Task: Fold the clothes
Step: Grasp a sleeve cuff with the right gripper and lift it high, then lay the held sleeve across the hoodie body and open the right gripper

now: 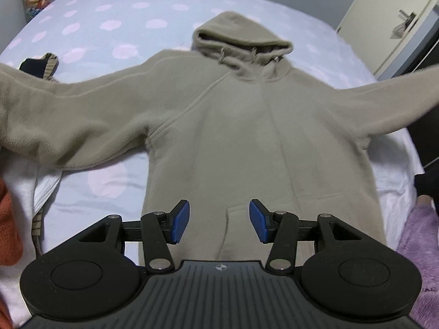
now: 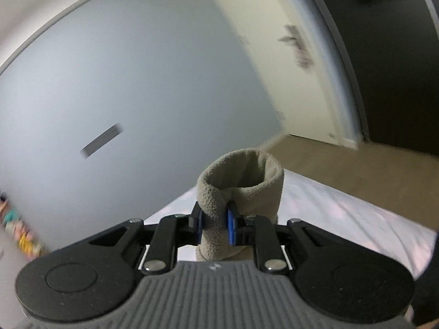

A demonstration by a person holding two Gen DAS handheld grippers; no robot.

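A beige fleece hoodie (image 1: 233, 126) lies spread on the bed, hood at the far end, both sleeves out to the sides. My left gripper (image 1: 219, 220) is open and empty, hovering over the hoodie's lower hem near the front pocket. My right gripper (image 2: 214, 224) is shut on the cuff of the hoodie's right sleeve (image 2: 241, 186) and holds it lifted above the bed; the cuff opening faces up. In the left wrist view that sleeve (image 1: 384, 96) stretches up to the right edge.
The bed sheet (image 1: 109, 35) is pale blue with pink dots. An orange garment (image 1: 8, 219) and white cloth (image 1: 41, 181) lie at the left, a purple fleece (image 1: 422, 246) at the right. A folded dark item (image 1: 38, 67) sits beyond the left sleeve. A door (image 1: 397, 19) stands at the far right.
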